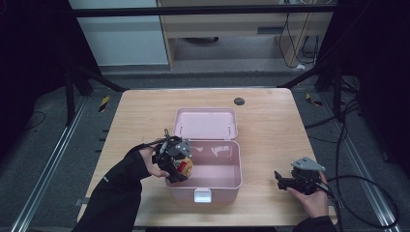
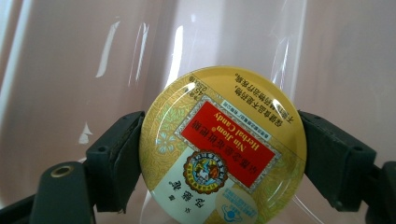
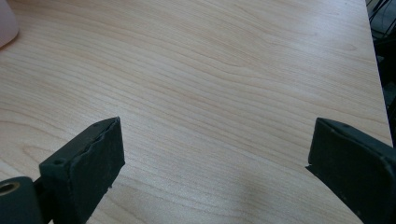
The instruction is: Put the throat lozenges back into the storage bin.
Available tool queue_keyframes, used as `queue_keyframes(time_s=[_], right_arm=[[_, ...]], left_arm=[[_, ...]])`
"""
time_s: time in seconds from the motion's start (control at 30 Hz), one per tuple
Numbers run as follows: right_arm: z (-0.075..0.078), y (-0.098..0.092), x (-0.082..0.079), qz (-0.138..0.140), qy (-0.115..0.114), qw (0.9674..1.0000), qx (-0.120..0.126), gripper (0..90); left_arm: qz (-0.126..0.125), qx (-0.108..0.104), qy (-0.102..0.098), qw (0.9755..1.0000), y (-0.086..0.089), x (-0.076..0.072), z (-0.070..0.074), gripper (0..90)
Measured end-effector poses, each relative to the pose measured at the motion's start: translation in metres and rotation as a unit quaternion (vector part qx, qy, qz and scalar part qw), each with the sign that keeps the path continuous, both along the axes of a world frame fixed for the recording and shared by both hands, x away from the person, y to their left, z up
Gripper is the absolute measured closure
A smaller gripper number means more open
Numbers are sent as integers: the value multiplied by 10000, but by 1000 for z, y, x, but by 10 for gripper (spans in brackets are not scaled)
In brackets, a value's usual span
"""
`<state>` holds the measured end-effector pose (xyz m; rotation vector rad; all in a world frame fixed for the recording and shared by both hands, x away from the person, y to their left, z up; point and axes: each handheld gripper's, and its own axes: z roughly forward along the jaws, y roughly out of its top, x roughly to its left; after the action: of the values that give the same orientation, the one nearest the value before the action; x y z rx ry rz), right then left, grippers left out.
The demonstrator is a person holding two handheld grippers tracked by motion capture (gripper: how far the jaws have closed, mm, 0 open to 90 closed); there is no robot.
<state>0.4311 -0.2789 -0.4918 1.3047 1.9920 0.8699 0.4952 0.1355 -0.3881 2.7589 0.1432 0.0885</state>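
Well along, by the look of it: round yellow candy tin [image 2: 223,148] pinched edge to edge by the left gripper [image 1: 175,162] at centre-left of the high view, over the left end of the open pink box [image 1: 227,181], not yet set down and released inside. Right gripper [image 1: 290,182] idle at lower right above the bare wooden table [image 3: 224,74], jaws spread wide, holding and touching nothing.

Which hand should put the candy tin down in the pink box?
Left. Its hand-held gripper grips the tin over the box; the right one is open over the table.
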Motion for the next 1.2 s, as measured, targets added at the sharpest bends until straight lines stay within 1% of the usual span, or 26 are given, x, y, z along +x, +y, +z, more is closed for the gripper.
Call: queue_keyframes(time_s=[0.13,0.23,0.33,0.57,0.77,0.8,0.83,0.87,0.9,1.0,1.1,1.17,1.2], right_arm=[[0,0,0,7,2,10000,-19,37],[0,0,0,10,4,10000,-21,36],[0,0,0,11,7,10000,-21,35],[0,0,0,18,1,10000,-18,35],[0,-1,0,-3,-20,10000,3,35],[0,-1,0,-2,-27,10000,5,35],[0,-1,0,-6,-30,10000,6,35],[0,-1,0,-16,-21,10000,-1,35],[0,-1,0,-21,-27,10000,-1,35],[1,-2,0,-27,-41,10000,-1,36],[1,-2,0,-32,-40,10000,10,37],[1,-2,0,-44,-42,10000,21,36],[2,-2,0,-48,-42,10000,20,36]], left_arm=[[17,16,23,10000,0,0,-4,191],[-18,81,29,10000,-1,0,-6,190],[-54,146,17,9999,-2,0,-7,188],[-59,179,-19,9998,-2,0,-8,169],[-46,91,-59,9999,0,-1,-5,173],[3,-14,-52,10000,1,-2,-4,173],[3,-14,-52,10000,1,-2,-4,173],[14,-147,-122,9998,4,-2,1,173],[60,-262,-130,9996,6,-3,4,173],[205,-513,-208,9983,12,-5,16,178],[377,-802,-339,9955,19,-7,28,197],[501,-1002,-454,9927,24,-8,35,206],[501,-1002,-454,9927,24,-8,35,208]])
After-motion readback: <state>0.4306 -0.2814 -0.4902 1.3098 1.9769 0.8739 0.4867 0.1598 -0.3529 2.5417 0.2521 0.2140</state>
